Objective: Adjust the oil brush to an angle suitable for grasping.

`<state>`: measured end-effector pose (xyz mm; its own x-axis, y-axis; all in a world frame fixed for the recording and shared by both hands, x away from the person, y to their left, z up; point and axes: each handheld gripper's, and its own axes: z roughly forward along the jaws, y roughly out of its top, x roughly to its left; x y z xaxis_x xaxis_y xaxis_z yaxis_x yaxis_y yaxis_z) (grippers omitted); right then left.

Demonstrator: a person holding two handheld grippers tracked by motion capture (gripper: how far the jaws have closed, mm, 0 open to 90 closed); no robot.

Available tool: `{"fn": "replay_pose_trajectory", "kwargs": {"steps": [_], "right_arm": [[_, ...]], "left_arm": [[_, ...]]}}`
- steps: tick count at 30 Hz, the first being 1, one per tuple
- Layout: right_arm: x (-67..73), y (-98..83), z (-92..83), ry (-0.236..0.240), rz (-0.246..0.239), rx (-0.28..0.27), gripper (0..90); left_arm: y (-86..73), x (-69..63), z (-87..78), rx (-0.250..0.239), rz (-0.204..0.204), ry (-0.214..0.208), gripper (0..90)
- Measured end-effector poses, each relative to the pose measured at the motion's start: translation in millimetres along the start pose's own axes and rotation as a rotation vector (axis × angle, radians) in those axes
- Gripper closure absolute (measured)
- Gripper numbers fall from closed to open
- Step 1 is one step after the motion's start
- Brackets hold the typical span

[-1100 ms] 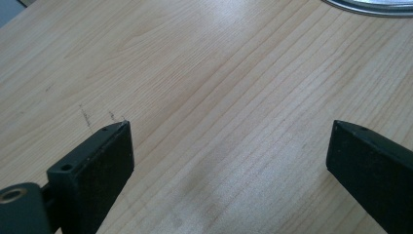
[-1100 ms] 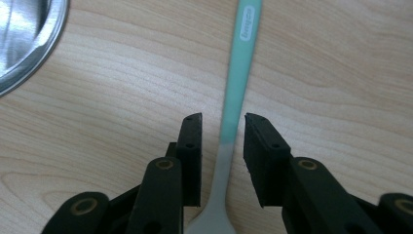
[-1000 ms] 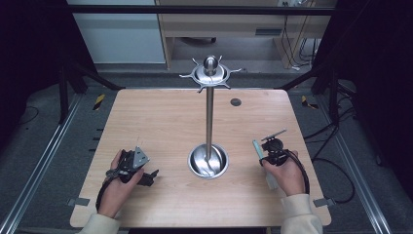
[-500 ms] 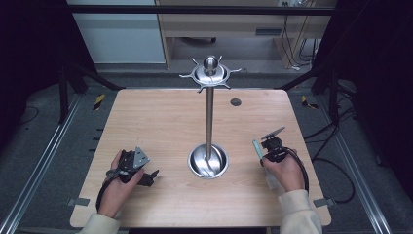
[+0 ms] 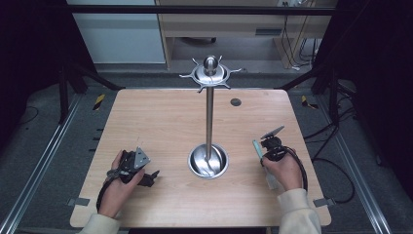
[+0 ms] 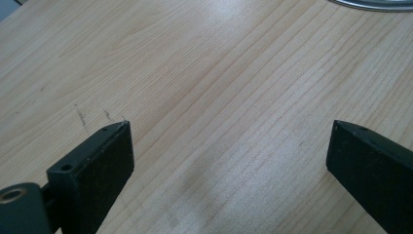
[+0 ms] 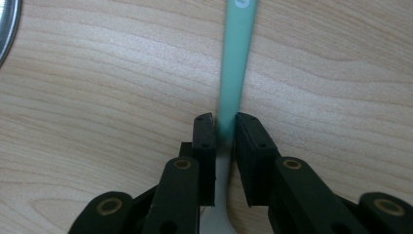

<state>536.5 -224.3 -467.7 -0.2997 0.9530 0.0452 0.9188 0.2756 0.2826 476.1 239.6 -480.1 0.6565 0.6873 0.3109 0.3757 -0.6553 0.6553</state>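
A metal stand [image 5: 209,117] rises from a round dish-shaped base [image 5: 197,163] at the table's middle, with a ring of hooks [image 5: 210,74] at its top. My right gripper [image 5: 271,145] [image 7: 225,117] rests low on the table to the right of the base. It is shut on a utensil with a pale green handle [image 5: 256,147] [image 7: 236,58] that points away from me; a whitish part of it shows below the jaws. My left gripper [image 5: 152,177] [image 6: 231,126] lies left of the base, open, with only bare wood between its fingers.
The wooden table [image 5: 160,117] has a small dark round hole [image 5: 235,102] at the back right. The stand's base rim shows in the left gripper view [image 6: 375,4] and the right gripper view [image 7: 7,29]. A desk and cables stand beyond the far edge.
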Motion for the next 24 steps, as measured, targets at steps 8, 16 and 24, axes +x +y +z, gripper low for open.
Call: {"fn": "replay_pose_trajectory", "kwargs": {"steps": [8,16,24], "right_arm": [[-0.4,0.4,0.2,0.001,0.021,-0.001,81.0],[1.3,-0.3,0.0,-0.011,0.05,-0.005,82.2],[-0.8,-1.5,-2.2,0.011,0.056,-0.026,82.6]], "left_arm": [[0.3,-0.5,0.2,-0.002,0.0,0.0,3.1],[0.6,-1.0,0.4,0.001,0.001,-0.001,3.1],[0.2,-0.4,0.4,-0.002,-0.001,-0.002,3.1]]}}
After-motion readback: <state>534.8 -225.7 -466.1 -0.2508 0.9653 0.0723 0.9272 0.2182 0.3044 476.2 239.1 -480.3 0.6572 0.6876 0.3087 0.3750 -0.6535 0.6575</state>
